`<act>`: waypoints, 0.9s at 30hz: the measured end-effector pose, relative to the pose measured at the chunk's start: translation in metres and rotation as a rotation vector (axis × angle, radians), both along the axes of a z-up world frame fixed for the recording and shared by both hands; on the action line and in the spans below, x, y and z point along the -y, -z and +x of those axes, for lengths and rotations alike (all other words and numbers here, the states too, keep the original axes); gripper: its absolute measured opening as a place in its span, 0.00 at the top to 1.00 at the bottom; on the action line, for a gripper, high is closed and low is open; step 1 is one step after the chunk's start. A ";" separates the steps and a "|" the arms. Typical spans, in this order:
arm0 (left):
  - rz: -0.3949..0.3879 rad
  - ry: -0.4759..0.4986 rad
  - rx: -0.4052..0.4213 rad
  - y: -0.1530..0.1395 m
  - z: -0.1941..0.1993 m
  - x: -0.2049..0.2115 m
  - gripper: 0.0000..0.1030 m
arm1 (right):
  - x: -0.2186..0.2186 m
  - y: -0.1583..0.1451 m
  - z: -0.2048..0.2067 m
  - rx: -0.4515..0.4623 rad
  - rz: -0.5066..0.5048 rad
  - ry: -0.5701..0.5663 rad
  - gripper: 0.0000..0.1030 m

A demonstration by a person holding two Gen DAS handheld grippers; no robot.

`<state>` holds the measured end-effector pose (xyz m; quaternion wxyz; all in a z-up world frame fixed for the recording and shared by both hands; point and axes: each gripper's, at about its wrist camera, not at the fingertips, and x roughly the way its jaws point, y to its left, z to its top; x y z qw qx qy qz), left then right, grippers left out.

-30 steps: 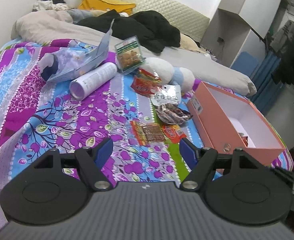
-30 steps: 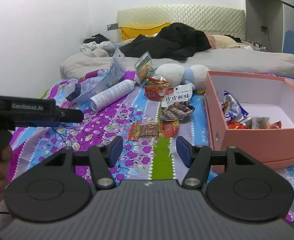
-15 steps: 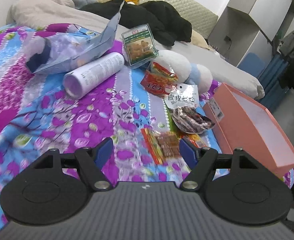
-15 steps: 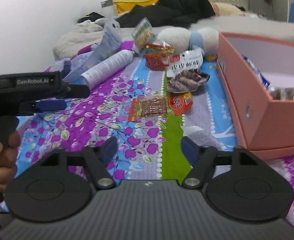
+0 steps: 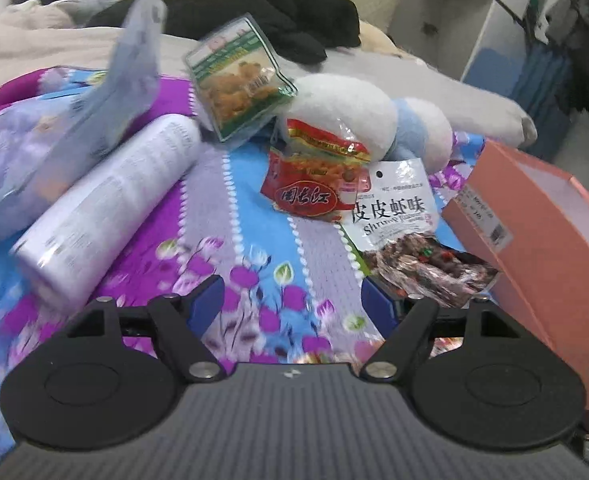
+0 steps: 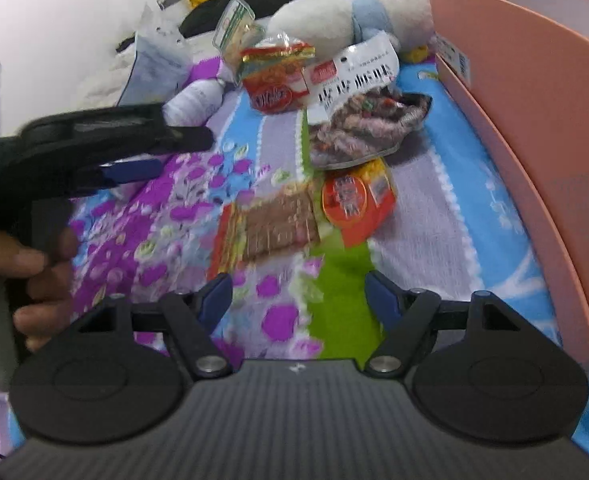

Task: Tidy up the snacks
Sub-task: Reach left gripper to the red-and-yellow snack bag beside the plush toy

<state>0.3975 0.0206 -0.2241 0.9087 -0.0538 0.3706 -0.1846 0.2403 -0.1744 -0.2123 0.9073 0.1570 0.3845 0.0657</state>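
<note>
Snack packets lie on a flowered bedspread. In the left wrist view a shrimp-flavour bag (image 5: 410, 240), a red packet (image 5: 314, 176) and a green-edged packet (image 5: 240, 78) lie ahead of my open left gripper (image 5: 292, 304), which holds nothing. In the right wrist view my right gripper (image 6: 298, 294) hangs just short of a flat red-brown packet (image 6: 272, 226) and an orange packet (image 6: 358, 200); its jaws are opening, with nothing between them. The pink box (image 6: 534, 92) stands to the right. The left gripper (image 6: 134, 156) shows at the left of that view, held by a hand (image 6: 34, 268).
A white cylinder (image 5: 106, 216) and a pale plastic bag (image 5: 74, 128) lie at the left. A white-and-blue plush toy (image 5: 358, 116) sits behind the packets. Dark clothes (image 5: 278, 20), a pillow and a headboard are at the back. The pink box (image 5: 542, 232) bounds the right side.
Both grippers have moved forward and down toward the snacks. The right gripper's jaws have widened. The packets now fill much more of each view.
</note>
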 end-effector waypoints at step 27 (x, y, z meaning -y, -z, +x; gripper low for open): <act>0.135 0.189 0.127 0.033 0.113 0.071 0.13 | -0.027 0.013 0.053 0.079 -0.186 0.058 0.31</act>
